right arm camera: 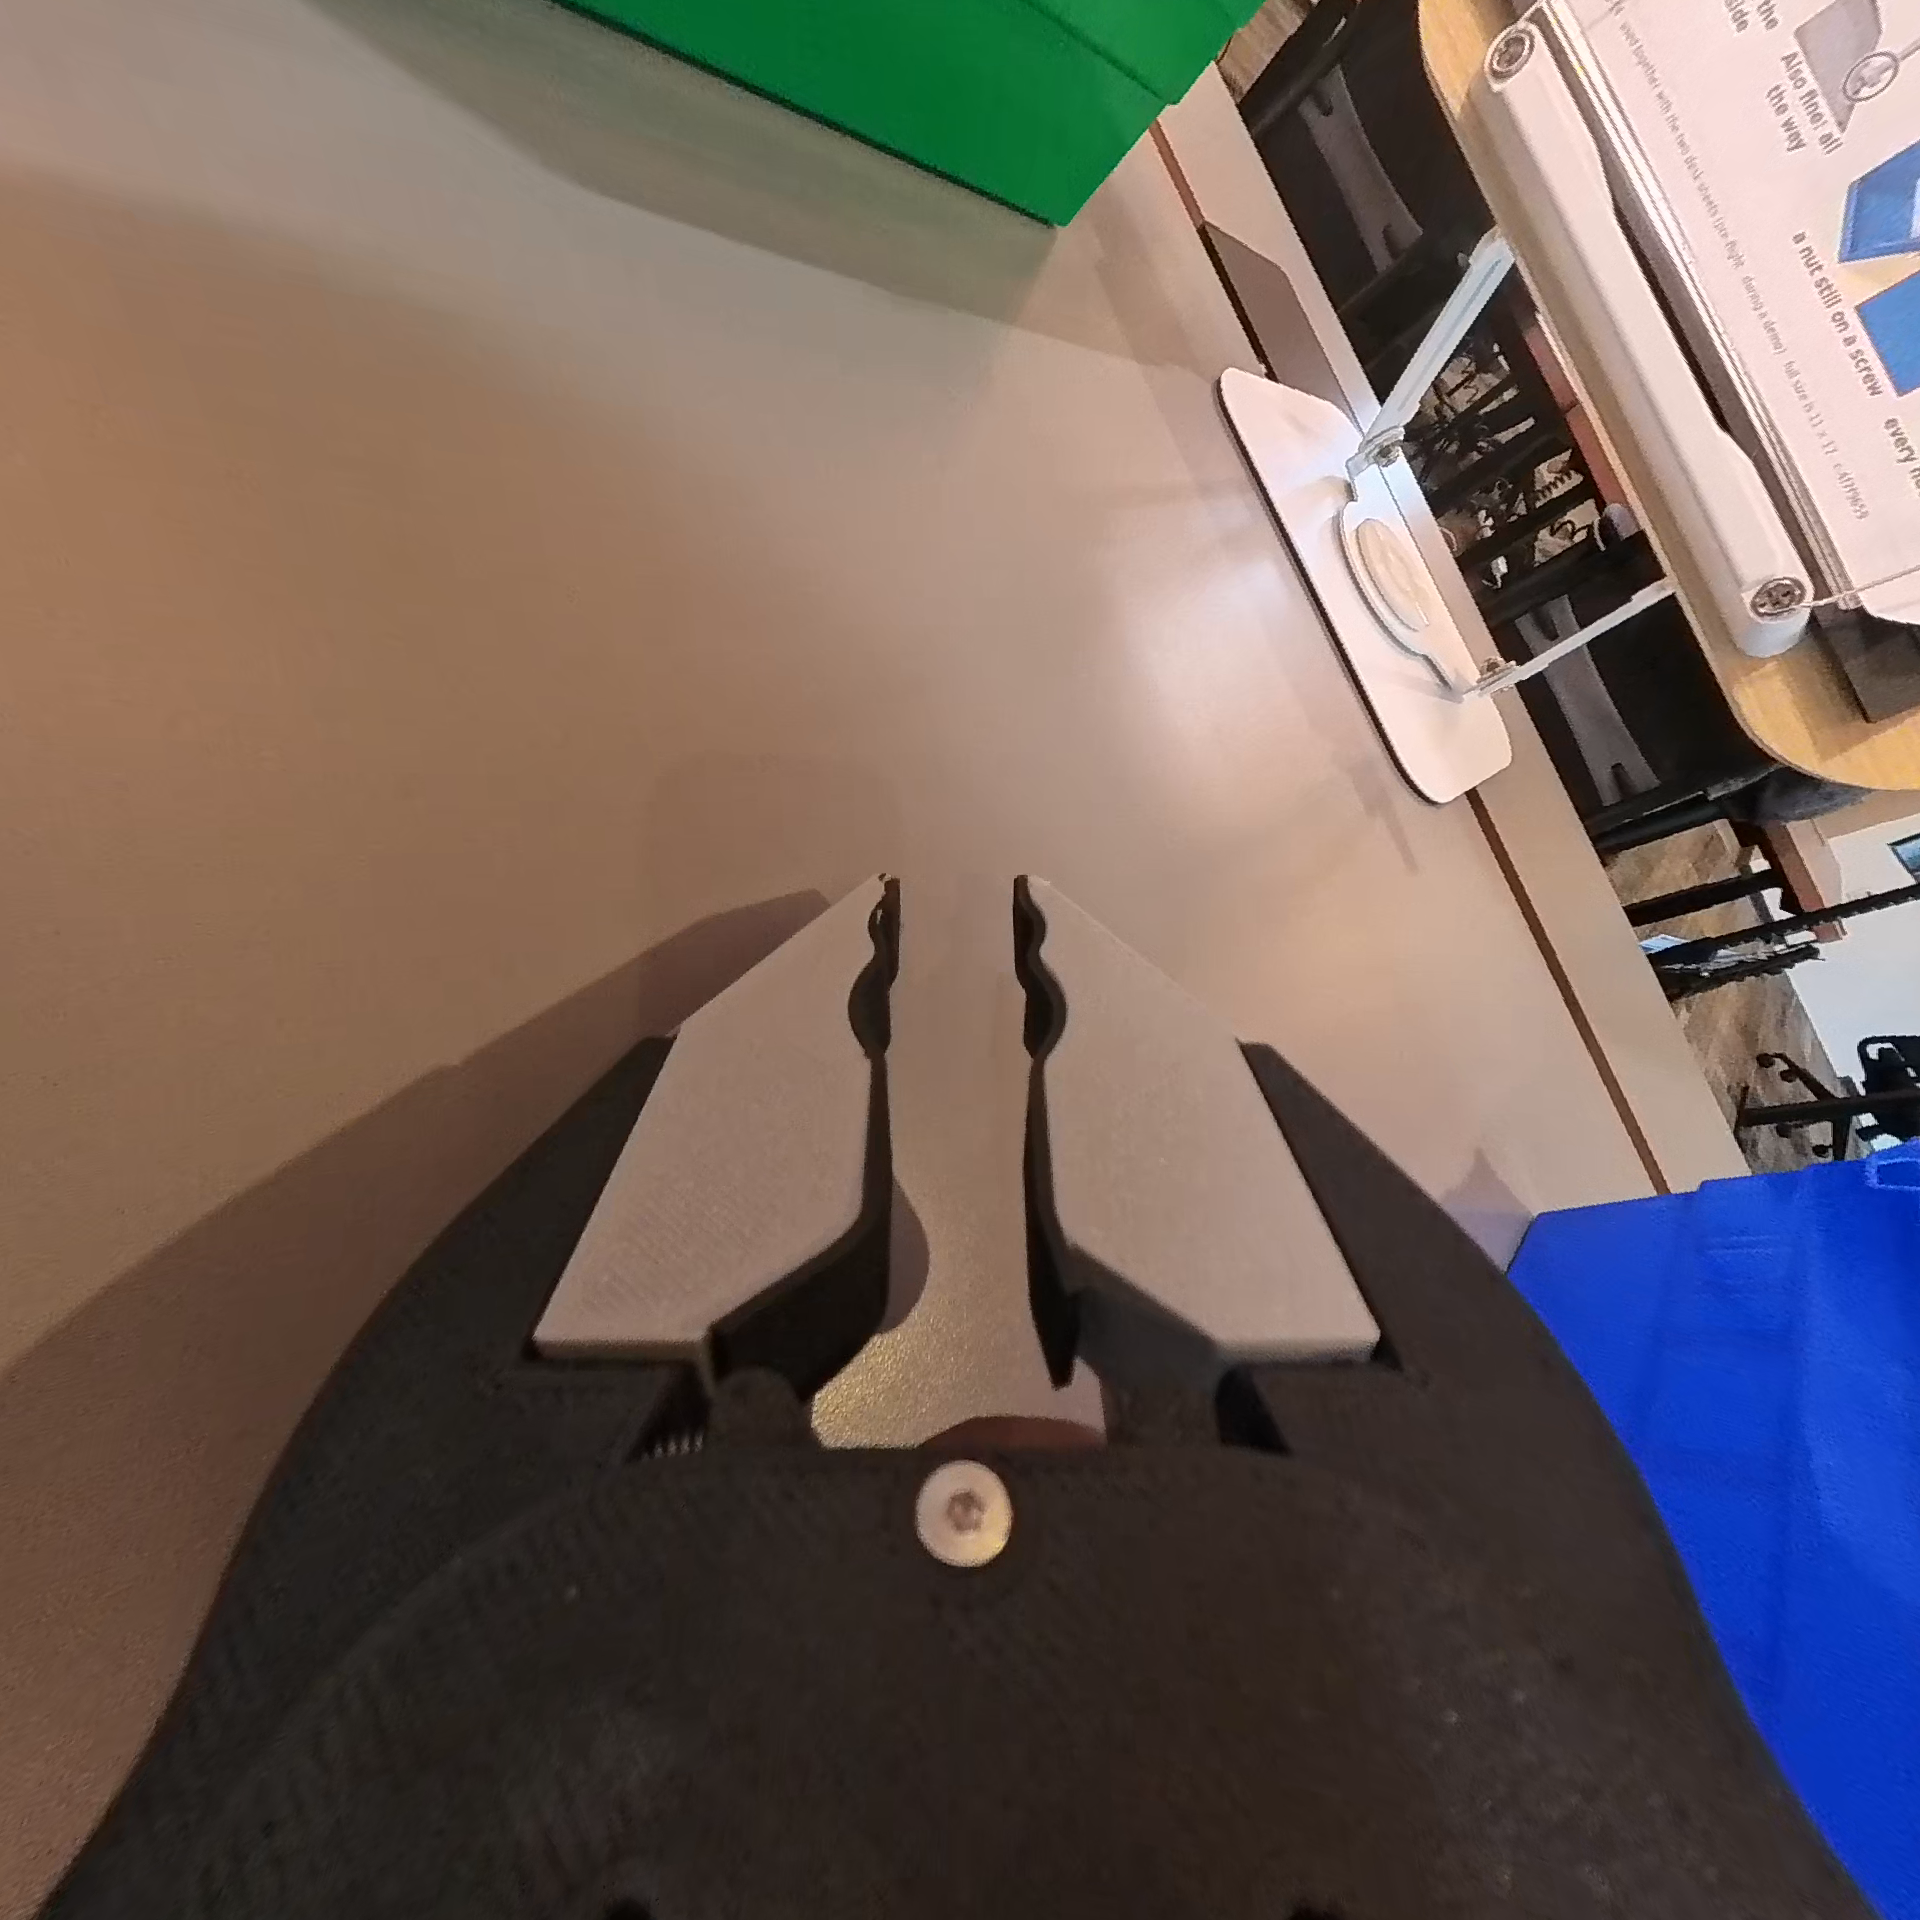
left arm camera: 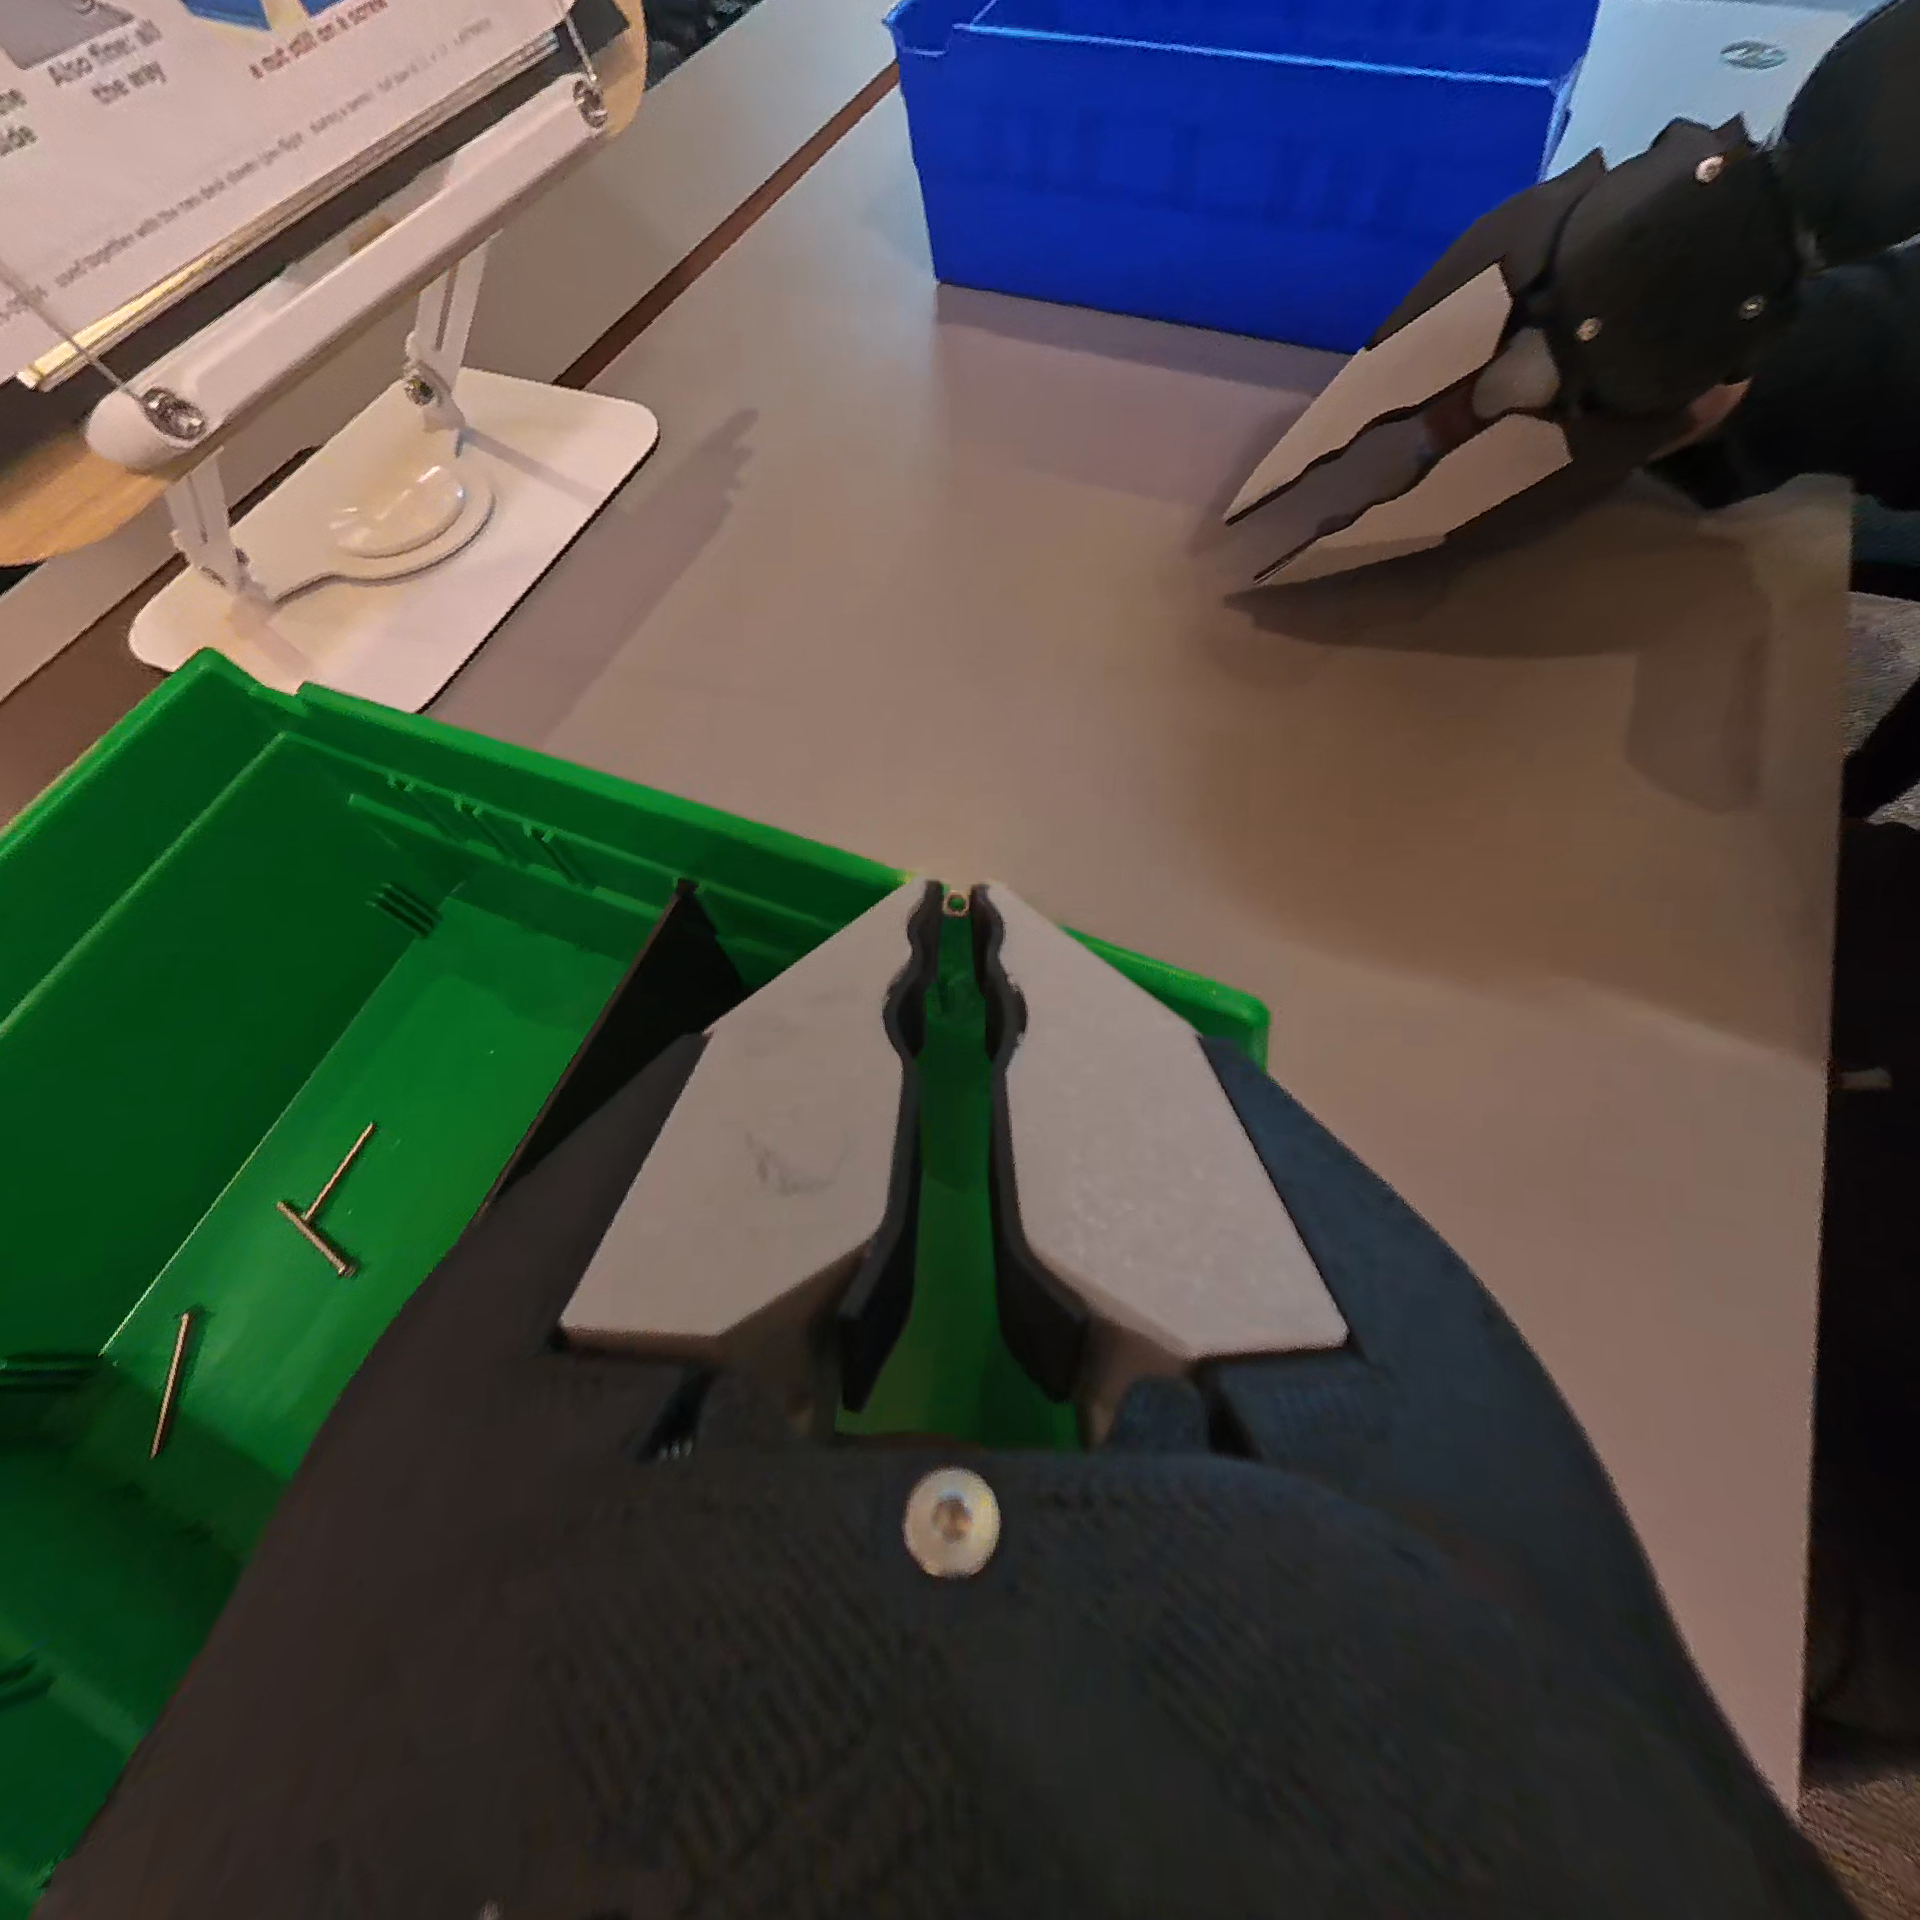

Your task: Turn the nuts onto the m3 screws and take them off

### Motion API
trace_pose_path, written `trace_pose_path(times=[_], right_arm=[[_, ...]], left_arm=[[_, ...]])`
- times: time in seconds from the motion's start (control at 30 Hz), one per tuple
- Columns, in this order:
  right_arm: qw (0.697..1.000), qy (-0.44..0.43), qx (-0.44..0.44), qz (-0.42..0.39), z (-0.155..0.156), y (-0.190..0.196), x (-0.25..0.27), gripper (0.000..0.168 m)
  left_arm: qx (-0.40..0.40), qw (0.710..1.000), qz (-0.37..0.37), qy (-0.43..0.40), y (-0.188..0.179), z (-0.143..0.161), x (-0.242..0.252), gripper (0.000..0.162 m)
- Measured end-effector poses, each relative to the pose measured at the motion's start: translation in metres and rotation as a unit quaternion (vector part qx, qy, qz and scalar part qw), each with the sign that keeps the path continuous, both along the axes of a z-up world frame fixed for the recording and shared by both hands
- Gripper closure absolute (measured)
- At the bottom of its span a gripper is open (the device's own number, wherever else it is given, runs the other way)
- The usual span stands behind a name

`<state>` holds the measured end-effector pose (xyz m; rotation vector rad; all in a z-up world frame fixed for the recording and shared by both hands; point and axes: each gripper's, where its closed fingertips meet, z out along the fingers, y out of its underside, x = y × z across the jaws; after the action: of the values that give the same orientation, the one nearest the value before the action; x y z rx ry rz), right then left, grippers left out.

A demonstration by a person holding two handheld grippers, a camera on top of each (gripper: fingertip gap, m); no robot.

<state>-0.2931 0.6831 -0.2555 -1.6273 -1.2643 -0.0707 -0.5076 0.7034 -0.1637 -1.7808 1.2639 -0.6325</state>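
Note:
In the left wrist view my left gripper (left arm camera: 957,894) is over the near right corner of a green bin (left arm camera: 260,727). Its tips are pinched on a small metal nut (left arm camera: 957,904). Three thin screws lie on the bin floor to the left: two touch in a T shape (left arm camera: 324,1205), one lies apart (left arm camera: 171,1382). My right gripper (left arm camera: 1247,556) shows at the upper right, tips low over the grey table. In the right wrist view the right gripper (right arm camera: 951,883) is open and empty above the bare table.
A blue bin (left arm camera: 1226,177) stands at the back of the table and also shows in the right wrist view (right arm camera: 1714,1455). A white stand with a printed sheet (left arm camera: 395,520) sits back left. A black divider (left arm camera: 675,977) stands in the green bin. The table edge (left arm camera: 1834,935) runs along the right.

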Motion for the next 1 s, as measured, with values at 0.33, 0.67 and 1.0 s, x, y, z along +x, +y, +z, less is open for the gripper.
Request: trace_pose_path(times=[0.33,0.67,1.0], right_arm=[[1.000,0.001,-0.001,-0.003,0.000,0.001,0.000,0.149],[1.000,0.014,0.007,-0.001,0.006,0.000,0.001,0.150],[0.998,0.041,0.035,-0.014,0.028,-0.003,0.008,0.153]], left_arm=[[0.011,0.999,-0.045,0.001,-0.025,0.009,0.024,0.158],[0.017,0.993,-0.097,0.065,-0.055,-0.010,0.076,0.158],[-0.014,0.979,-0.142,0.146,-0.086,-0.056,0.132,0.159]])
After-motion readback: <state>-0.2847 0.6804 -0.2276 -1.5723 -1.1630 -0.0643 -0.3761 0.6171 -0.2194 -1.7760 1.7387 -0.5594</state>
